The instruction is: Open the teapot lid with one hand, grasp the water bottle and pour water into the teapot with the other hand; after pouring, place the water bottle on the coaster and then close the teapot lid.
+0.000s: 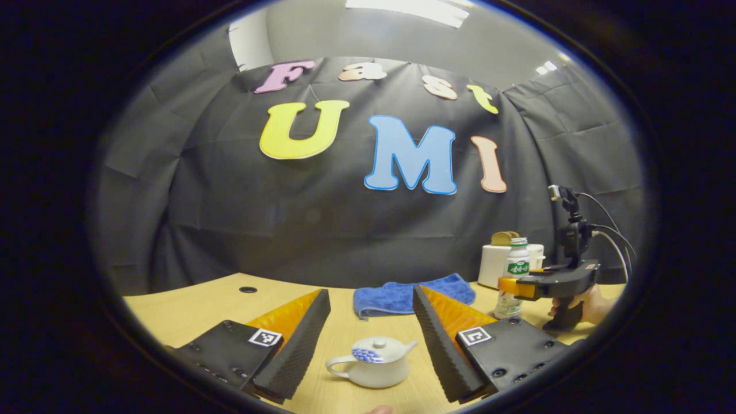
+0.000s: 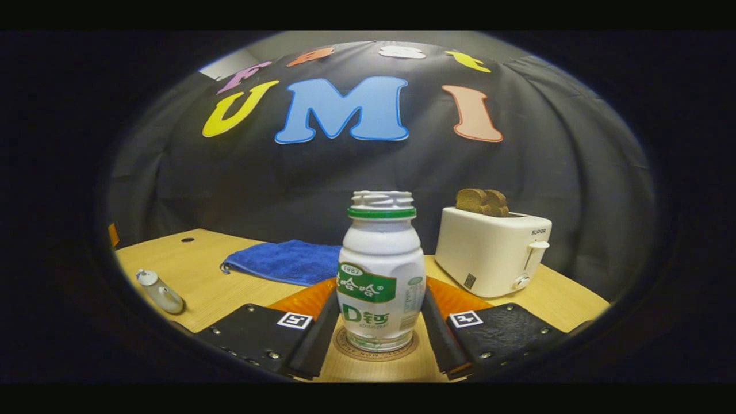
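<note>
1. My left gripper hung wide open, the teapot on the table between its fingers, lid on.
2. My right gripper flanked the upright water bottle on its coaster; I couldn't tell whether the fingers pressed it.
3. I judged the lid knob, straight ahead, the left's target.

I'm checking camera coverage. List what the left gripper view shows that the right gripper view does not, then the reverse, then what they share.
Left gripper view: the right gripper seen from outside, with the hand holding it and its cables.

Right gripper view: the round brown coaster under the white plastic water bottle, and the lever on the white toaster.

Both: that bottle, the toaster with brown bread, the small white ceramic teapot with its lid on, the blue cloth towel and the light wooden table.
</note>
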The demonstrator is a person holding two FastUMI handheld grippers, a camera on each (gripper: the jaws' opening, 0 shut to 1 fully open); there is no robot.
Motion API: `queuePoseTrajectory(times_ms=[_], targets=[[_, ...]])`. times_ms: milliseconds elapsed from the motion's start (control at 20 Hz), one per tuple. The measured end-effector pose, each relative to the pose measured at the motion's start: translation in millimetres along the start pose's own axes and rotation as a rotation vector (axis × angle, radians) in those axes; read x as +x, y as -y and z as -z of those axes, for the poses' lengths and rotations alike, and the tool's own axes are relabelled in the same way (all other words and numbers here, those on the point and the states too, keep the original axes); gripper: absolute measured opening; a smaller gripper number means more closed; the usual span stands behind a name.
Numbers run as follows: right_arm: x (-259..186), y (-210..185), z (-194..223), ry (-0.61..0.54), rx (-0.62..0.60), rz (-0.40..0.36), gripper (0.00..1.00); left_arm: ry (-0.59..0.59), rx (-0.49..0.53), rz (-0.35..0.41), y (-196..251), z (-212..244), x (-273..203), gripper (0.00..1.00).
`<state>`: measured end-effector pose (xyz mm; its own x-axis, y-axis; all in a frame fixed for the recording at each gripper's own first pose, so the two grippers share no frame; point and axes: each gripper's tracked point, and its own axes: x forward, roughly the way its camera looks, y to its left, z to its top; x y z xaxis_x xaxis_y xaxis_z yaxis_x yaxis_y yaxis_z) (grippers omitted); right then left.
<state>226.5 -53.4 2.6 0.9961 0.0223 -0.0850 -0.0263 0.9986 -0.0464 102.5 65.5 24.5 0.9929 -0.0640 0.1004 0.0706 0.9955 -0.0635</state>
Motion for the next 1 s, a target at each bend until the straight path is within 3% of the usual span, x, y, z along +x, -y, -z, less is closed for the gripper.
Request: queuePoseTrajectory(times_ms=[250, 300, 350, 400, 600, 750, 1000], targets=[[1, 1, 4, -0.005, -0.015, 0.001, 0.74, -0.016, 0.006, 0.009, 3, 5, 2, 0.96], [3, 0, 7, -0.018, -0.025, 0.006, 0.92, -0.015, 0.006, 0.012, 4, 5, 3, 0.95], [4, 1, 13, -0.030, -0.039, 0.015, 0.88, -0.013, 0.007, 0.012, 3, 4, 3, 0.93], [4, 1, 12, -0.027, -0.047, 0.021, 0.97, -0.011, 0.007, 0.011, 2, 4, 2, 0.93], [-10, 2, 0, 0.014, -0.055, 0.043, 0.99, -0.009, 0.002, 0.006, -2, 4, 3, 0.95], [-39, 10, -6, 0.027, -0.058, 0.075, 0.98, -0.010, 0.006, -0.010, -6, 2, 0, 0.95], [-131, 8, -23, 0.069, 0.013, 0.100, 0.98, -0.108, -0.071, -0.002, 11, 24, -25, 0.99]])
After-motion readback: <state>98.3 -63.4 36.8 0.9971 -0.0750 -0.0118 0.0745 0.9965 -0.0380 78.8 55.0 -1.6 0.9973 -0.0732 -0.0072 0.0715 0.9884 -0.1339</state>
